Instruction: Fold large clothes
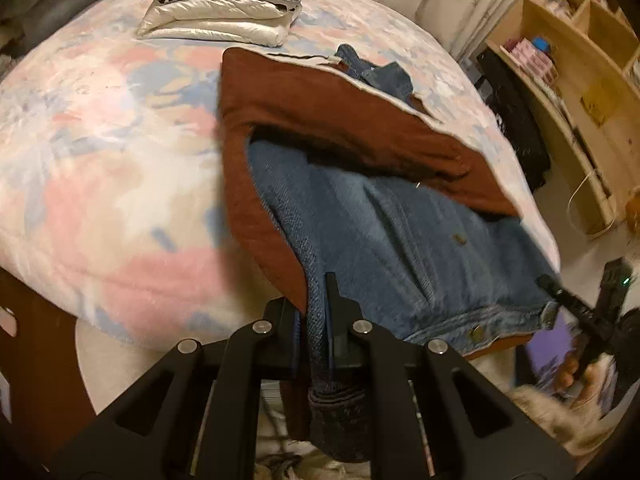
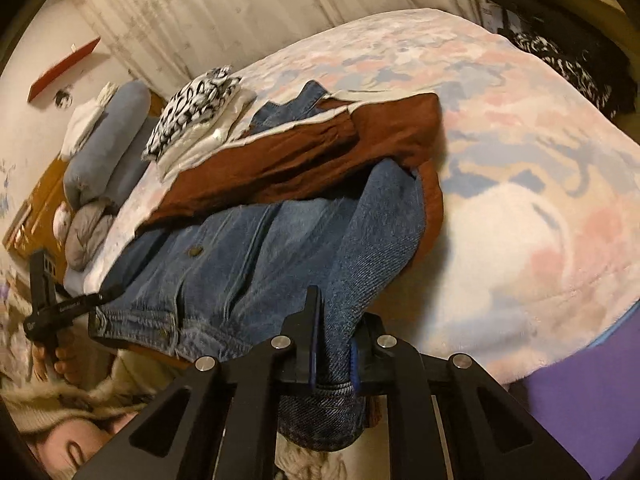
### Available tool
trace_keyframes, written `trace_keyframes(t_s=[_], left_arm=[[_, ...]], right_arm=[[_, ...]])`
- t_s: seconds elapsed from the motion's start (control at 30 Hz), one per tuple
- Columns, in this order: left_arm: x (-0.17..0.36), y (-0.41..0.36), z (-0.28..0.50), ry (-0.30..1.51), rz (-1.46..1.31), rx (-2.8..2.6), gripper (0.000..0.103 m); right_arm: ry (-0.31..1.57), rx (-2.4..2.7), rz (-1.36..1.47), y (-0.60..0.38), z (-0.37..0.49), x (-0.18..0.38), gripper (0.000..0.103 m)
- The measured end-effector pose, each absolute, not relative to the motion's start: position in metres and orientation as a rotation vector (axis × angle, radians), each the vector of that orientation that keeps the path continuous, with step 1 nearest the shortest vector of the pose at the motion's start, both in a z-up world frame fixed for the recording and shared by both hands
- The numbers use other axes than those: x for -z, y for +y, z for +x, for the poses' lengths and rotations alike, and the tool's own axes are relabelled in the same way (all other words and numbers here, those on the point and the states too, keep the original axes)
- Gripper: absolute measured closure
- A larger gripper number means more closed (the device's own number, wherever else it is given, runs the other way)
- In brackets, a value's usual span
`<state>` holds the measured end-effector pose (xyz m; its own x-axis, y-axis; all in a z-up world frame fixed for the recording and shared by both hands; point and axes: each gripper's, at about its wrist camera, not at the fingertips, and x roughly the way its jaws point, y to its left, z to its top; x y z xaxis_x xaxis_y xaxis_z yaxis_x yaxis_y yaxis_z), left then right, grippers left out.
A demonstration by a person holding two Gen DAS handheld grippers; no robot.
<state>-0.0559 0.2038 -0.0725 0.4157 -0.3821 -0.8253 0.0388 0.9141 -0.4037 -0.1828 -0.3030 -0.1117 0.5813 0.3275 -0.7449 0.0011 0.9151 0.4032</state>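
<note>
A blue denim jacket (image 1: 400,232) with rust-brown lining (image 1: 320,112) lies on the bed, its near hem lifted off the edge. My left gripper (image 1: 316,308) is shut on one denim hem corner, and the fabric hangs down between its jaws. In the right wrist view, the jacket (image 2: 248,248) spreads away from my right gripper (image 2: 336,320), shut on the opposite denim corner. Each view shows the other gripper at the far hem end: the right gripper (image 1: 550,286) and the left gripper (image 2: 94,300).
A pastel floral blanket (image 1: 100,160) covers the bed. A stack of folded clothes (image 1: 224,4) sits at the far end, with bolster pillows (image 2: 104,148) beside it. Wooden shelves (image 1: 580,60) stand past the bed's right side. Purple fabric (image 2: 580,392) lies below the near edge.
</note>
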Motion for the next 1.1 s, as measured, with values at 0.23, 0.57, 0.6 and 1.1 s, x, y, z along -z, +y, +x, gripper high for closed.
trace_keyframes(t_s=[0.23, 0.57, 0.6, 1.1], left_arm=[[0.03, 0.221, 0.009, 1.033, -0.551, 0.286, 0.096], [0.034, 0.238, 0.179, 1.01, -0.721, 0.212, 0.08], [0.04, 0.236, 0.194, 1.007, -0.735, 0.204, 0.075], [0.105, 0.229, 0.284, 1.036, -0.404, 0.139, 0.038]], right_arm=[[0.888, -0.215, 0.499, -0.318, -0.113, 0.075, 0.093], [0.841, -0.136, 0.683, -0.346, 0.073, 0.034, 0.083], [0.844, -0.131, 0.709, -0.349, 0.093, 0.036, 0.072], [0.953, -0.088, 0.51, -0.346, 0.228, 0.127, 0.022]])
